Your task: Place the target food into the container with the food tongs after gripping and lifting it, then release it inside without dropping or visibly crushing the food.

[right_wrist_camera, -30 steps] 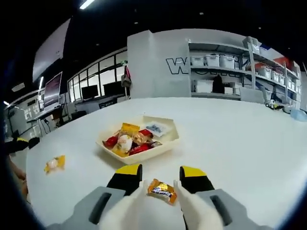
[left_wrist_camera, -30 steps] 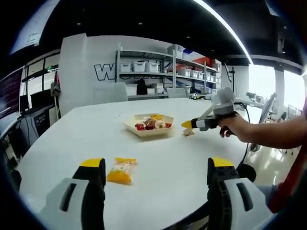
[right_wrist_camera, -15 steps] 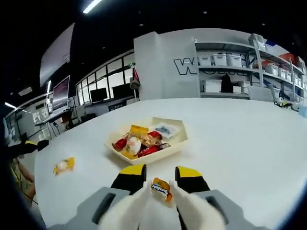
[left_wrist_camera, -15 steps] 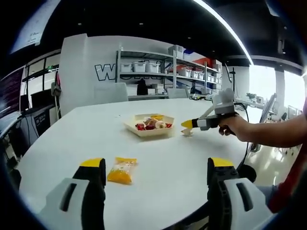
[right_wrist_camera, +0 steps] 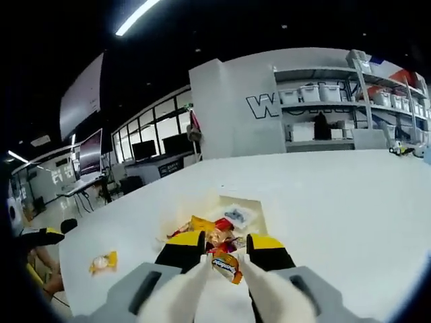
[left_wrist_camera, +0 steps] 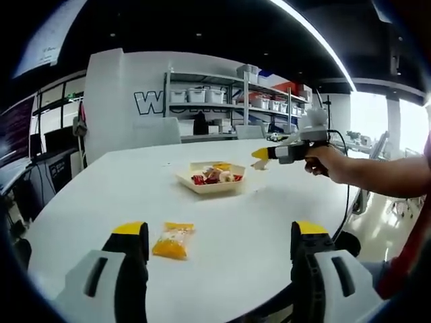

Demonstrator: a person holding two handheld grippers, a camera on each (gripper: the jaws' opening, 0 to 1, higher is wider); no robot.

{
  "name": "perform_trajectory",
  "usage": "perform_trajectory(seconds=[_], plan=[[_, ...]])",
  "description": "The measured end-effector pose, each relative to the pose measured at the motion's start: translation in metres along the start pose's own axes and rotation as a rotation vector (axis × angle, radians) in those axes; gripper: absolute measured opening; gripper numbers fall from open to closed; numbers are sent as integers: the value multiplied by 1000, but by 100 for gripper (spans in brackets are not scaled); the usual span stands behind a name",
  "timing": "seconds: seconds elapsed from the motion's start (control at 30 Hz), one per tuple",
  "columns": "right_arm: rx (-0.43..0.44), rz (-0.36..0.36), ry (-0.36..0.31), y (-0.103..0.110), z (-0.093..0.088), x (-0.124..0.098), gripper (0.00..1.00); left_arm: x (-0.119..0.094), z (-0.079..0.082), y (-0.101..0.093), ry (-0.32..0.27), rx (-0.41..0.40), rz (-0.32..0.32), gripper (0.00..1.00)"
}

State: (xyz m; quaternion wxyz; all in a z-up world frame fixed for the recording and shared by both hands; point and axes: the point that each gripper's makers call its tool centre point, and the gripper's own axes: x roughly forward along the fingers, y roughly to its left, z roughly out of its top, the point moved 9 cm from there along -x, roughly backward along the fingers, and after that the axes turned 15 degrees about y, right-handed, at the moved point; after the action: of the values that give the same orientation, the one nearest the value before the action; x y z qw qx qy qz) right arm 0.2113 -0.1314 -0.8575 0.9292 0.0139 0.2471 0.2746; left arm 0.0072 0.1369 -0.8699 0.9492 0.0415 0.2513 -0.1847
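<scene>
Now the right gripper (right_wrist_camera: 227, 254), tongs clamped on a wrapped candy (right_wrist_camera: 227, 265), has risen off the white table (right_wrist_camera: 350, 202) and hangs just short of the snack-filled tray (right_wrist_camera: 250, 204), ready for release inside. Meanwhile the left gripper (left_wrist_camera: 219, 237) waits, jaws apart, near a yellow packet (left_wrist_camera: 171, 241).

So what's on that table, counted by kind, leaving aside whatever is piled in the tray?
Trays: 1, the tray holding a heap of snacks.
Loose yellow packets: 1, the packet lying on the table.
Snacks held above the tray: 1, the snack in the right gripper.
Grippers: 2, counting the left gripper.
Total: 5.
</scene>
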Motion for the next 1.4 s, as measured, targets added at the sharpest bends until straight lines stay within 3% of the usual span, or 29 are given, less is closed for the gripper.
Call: perform_trajectory(seconds=[0.67,1.13,1.4], plan=[[-107,20,-2,7,59,42,20,-5,1,3,4,2,14,85],[-76,26,-15,3,67,42,21,-7,2,5,2,4,22,85],[-79,49,-12,11,65,37,22,-7,1,6,4,-3,22,85]])
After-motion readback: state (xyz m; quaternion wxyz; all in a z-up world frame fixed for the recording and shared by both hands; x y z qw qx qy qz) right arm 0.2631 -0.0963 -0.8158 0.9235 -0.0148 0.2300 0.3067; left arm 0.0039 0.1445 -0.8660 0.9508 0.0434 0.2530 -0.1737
